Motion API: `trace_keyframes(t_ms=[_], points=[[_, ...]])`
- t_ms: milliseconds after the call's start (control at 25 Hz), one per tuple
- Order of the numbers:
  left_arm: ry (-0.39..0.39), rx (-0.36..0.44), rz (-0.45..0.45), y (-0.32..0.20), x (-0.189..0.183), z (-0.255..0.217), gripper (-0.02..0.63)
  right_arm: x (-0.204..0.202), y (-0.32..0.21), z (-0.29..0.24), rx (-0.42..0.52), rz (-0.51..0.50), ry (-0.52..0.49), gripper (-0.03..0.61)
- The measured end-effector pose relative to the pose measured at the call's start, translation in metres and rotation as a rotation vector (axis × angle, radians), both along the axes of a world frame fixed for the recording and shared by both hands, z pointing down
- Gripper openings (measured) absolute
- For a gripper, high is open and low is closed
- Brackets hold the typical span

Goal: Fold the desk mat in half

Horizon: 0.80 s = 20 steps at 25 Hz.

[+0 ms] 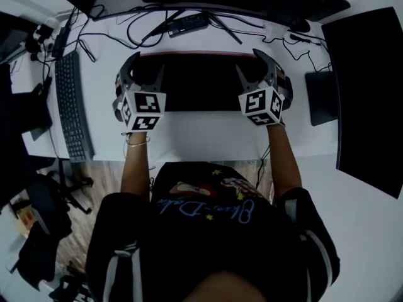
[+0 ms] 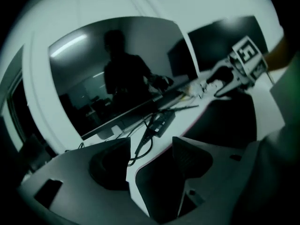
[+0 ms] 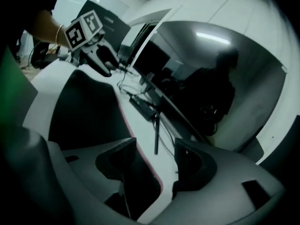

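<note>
Left tool (image 1: 146,74), right tool (image 1: 253,72): jaws apart, gripping nothing, above desk mat (image 1: 198,87) far corners.

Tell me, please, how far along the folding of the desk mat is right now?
Done, it seems: the black desk mat lies as a narrow strip on the white desk, its pink-trimmed edge at the far side, which suggests it is already doubled. In hand: nothing; the left gripper and right gripper stand open over its far corners. Left: withdrawing both, perhaps squaring the edges.
</note>
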<state>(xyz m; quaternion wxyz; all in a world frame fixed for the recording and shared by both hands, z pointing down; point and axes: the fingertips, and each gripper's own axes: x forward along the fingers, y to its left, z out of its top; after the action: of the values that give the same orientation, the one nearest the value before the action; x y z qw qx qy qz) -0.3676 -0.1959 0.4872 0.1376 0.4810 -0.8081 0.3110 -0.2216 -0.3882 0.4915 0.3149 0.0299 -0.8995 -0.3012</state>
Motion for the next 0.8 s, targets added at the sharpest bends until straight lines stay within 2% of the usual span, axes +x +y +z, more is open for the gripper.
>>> trace_keyframes(t_ms=[80, 160, 200, 280, 320, 400, 600, 720, 800], points=[[0.072, 0.119, -0.066, 0.018, 0.003, -0.02, 0.258, -0.003, 0.014, -0.024, -0.063, -0.01, -0.089, 0.219], [0.15, 0.2, -0.121, 0.042, 0.012, -0.027, 0.258, -0.004, 0.037, -0.038, -0.147, -0.03, -0.146, 0.21], [0.208, 0.234, -0.147, 0.056, 0.02, -0.025, 0.257, -0.003, 0.051, -0.041, -0.188, -0.045, -0.165, 0.165], [0.372, 0.312, -0.2, 0.081, 0.042, -0.016, 0.256, -0.001, 0.08, -0.041, -0.256, -0.082, -0.185, 0.038], [0.458, 0.352, -0.229, 0.091, 0.054, -0.01, 0.255, 0.0, 0.096, -0.038, -0.282, -0.105, -0.179, 0.012], [0.59, 0.4, -0.29, 0.109, 0.074, 0.003, 0.252, 0.001, 0.124, -0.028, -0.312, -0.156, -0.144, 0.008], [0.803, 0.48, -0.438, 0.133, 0.092, 0.041, 0.252, 0.01, 0.172, 0.002, -0.309, -0.235, -0.025, 0.006], [0.937, 0.567, -0.499, 0.134, 0.09, 0.054, 0.252, 0.013, 0.187, 0.019, -0.273, -0.265, 0.044, 0.005], [0.988, 0.606, -0.544, 0.134, 0.086, 0.059, 0.252, 0.015, 0.192, 0.029, -0.229, -0.281, 0.089, 0.005]])
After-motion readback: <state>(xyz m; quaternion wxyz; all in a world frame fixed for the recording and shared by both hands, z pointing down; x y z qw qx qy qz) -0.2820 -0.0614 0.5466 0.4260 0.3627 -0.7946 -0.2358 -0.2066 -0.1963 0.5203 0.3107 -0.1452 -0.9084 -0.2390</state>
